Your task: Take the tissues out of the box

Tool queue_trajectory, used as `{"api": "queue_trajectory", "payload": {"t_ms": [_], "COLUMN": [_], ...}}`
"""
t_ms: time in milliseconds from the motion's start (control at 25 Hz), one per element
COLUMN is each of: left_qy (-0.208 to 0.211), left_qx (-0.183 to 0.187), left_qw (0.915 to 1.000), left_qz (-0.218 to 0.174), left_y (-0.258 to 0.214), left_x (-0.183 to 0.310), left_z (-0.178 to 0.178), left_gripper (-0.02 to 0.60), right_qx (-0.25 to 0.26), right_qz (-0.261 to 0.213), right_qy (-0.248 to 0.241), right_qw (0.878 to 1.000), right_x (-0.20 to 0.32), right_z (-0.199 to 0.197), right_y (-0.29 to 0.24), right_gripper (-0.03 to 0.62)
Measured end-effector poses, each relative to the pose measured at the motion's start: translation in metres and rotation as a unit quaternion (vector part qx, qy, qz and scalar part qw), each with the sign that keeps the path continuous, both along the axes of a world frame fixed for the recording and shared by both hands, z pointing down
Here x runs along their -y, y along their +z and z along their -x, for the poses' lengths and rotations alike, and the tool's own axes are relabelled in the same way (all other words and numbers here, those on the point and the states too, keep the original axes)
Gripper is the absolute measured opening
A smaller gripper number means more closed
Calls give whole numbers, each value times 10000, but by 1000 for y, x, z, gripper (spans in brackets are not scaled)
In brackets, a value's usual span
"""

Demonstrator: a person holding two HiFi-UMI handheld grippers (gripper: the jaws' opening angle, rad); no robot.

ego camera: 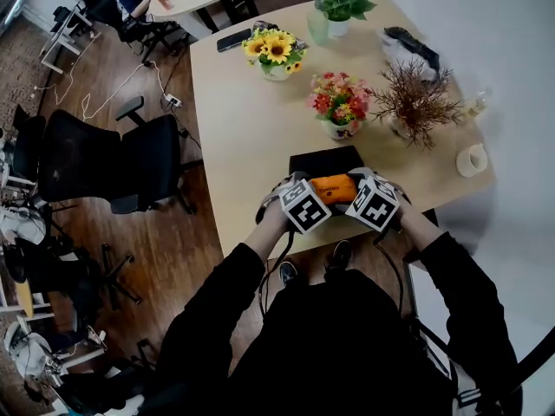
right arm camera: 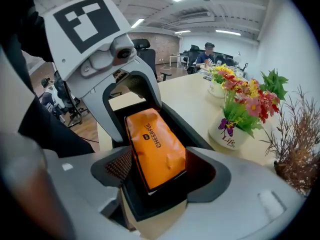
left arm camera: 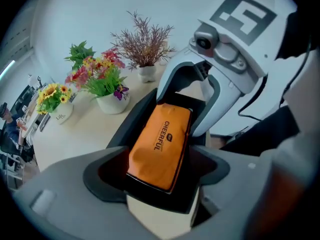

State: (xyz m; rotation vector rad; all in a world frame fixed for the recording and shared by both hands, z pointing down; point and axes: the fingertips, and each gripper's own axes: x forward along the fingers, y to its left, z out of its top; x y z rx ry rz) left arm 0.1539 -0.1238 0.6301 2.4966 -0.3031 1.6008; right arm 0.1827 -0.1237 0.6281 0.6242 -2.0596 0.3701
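Closest in, my left claw is gaping wide, straddling one end of the orange tissue pack without pressing it. My right claw is gaping likewise at the other end. That pack is lying inside the black box at the surface's near edge.

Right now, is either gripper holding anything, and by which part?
Nothing is held. The left gripper and right gripper are open, each straddling one end of the orange tissue pack without pressing it; it lies in the black box.
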Motion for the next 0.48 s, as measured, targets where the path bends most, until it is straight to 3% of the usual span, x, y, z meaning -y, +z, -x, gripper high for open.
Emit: {"api": "queue_trajectory", "payload": {"t_ms": [240, 480], "left_qy": [-118, -112], "left_qx": [484, 593], "left_qw": [9987, 9982], "left_qz": [47, 39], "left_y": [18, 23], "left_x": [5, 5], "left_z": [3, 3], "left_gripper": [351, 334], "right_qx": [-520, -710], "right_qz": [285, 201], "right_qy": [-221, -256], "right_qw": [9980, 9969], "right_x": [4, 7], "right_z": [2, 6], "right_y": [14, 16], "right_gripper": [346, 337]}}
